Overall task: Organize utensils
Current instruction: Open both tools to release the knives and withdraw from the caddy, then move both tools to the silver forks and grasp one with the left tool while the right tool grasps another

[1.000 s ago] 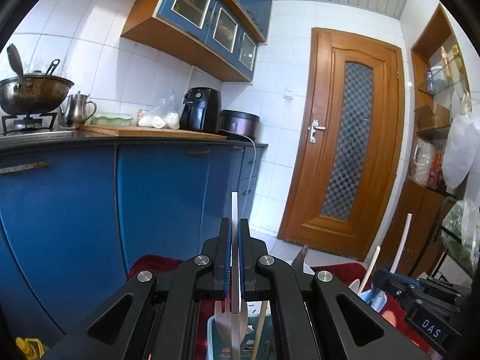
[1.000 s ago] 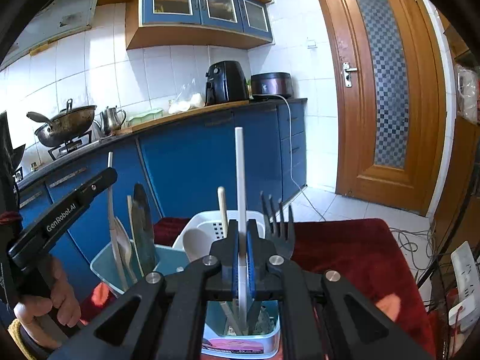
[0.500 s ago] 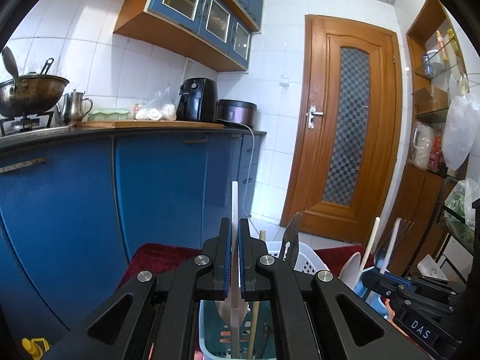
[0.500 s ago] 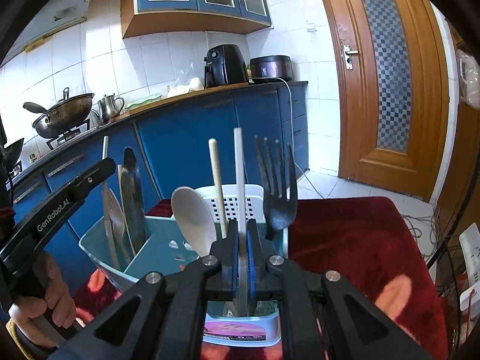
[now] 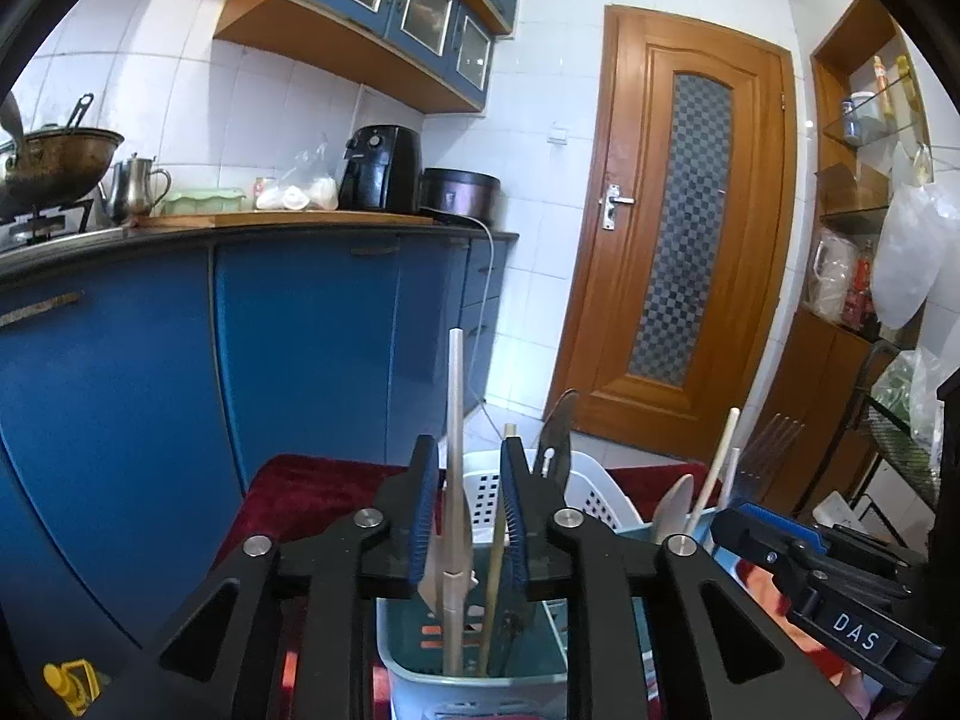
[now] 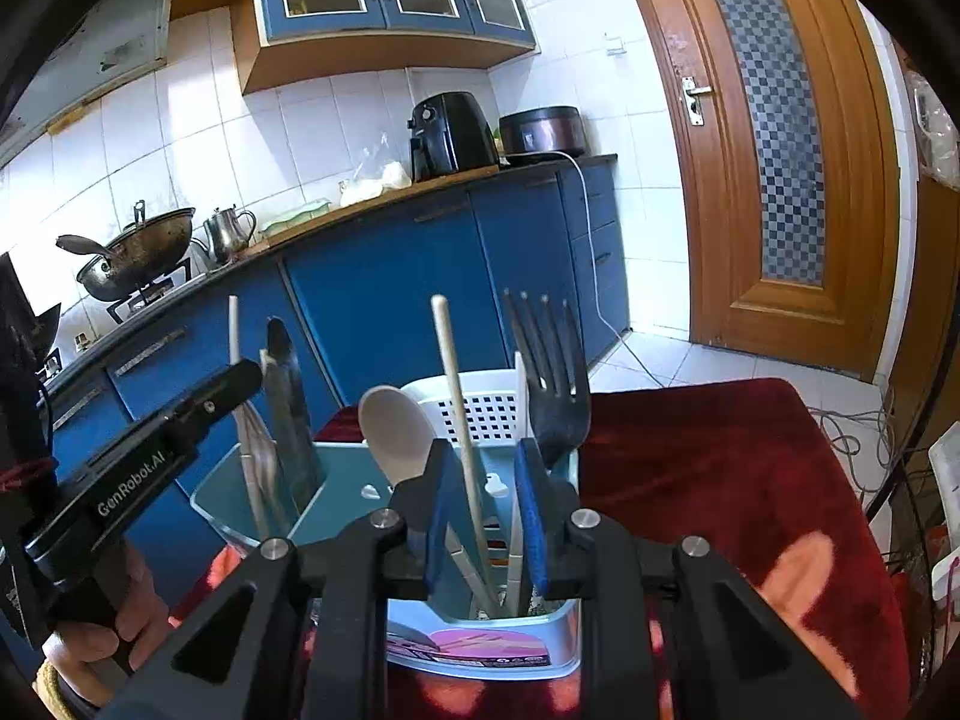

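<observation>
A teal utensil basket point(image 5: 420, 669) stands on a red cloth, and it also shows in the right wrist view point(image 6: 342, 468). My left gripper point(image 5: 463, 519) is open around a beige utensil point(image 5: 454, 480) that stands in the basket with a thin stick point(image 5: 495, 570). My right gripper point(image 6: 483, 507) is open over the basket's near compartment, around a pale stick point(image 6: 459, 414). A beige spoon point(image 6: 396, 435), a black fork point(image 6: 549, 366) and a dark knife point(image 6: 288, 408) stand upright in the basket.
A white perforated basket point(image 6: 489, 405) stands behind the teal one. The red cloth point(image 6: 720, 468) covers the table. Blue kitchen cabinets point(image 5: 150, 360) lie ahead and a wooden door point(image 5: 678, 252) is at the right. Cables point(image 6: 852, 438) lie beyond the table's right edge.
Both grippers have opened and let go of the utensils they held. The utensils now stand lower in the basket. Both cameras have dropped lower.
</observation>
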Available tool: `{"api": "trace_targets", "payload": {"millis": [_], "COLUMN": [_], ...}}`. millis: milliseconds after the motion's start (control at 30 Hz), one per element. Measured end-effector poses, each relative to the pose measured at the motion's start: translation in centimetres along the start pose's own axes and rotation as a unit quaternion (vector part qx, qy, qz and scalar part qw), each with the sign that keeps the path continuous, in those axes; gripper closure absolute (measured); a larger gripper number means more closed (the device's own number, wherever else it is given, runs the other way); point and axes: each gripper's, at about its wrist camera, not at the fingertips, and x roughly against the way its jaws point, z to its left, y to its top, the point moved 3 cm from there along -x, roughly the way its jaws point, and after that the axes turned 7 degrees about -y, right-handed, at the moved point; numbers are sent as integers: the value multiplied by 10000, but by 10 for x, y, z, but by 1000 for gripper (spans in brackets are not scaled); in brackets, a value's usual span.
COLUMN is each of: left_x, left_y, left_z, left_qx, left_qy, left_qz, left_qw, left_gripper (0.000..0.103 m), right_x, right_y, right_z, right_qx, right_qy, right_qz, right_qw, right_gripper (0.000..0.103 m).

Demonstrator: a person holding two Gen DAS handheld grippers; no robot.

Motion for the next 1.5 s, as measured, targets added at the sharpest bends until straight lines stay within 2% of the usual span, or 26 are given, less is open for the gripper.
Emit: {"api": "trace_targets", "payload": {"millis": [100, 533, 733, 967, 1500], "left_x": [4, 39, 60, 79, 107], "left_y": [1, 10, 10, -2, -54], "left_z": [-2, -14, -22, -30, -28], "left_qx": [42, 11, 8, -57, 110], "left_qy": [-47, -55, -185, -225, -194], "left_qz": [47, 95, 185, 501, 1206], "left_qw": [10000, 9999, 9997, 9985, 9925], "left_gripper": [75, 74, 74, 74, 74], "right_x": [8, 50, 68, 85, 110], "right_y": [2, 11, 3, -12, -62], "right_z": [1, 3, 3, 3, -2], "right_qx": [-6, -145, -169, -151, -345], "right_qy": [27, 109, 123, 126, 94], "right_qz": [-67, -309, -175, 83, 666], "right_qw": [10000, 9994, 9996, 9998, 9971], "right_gripper": [78, 76, 76, 76, 74]}}
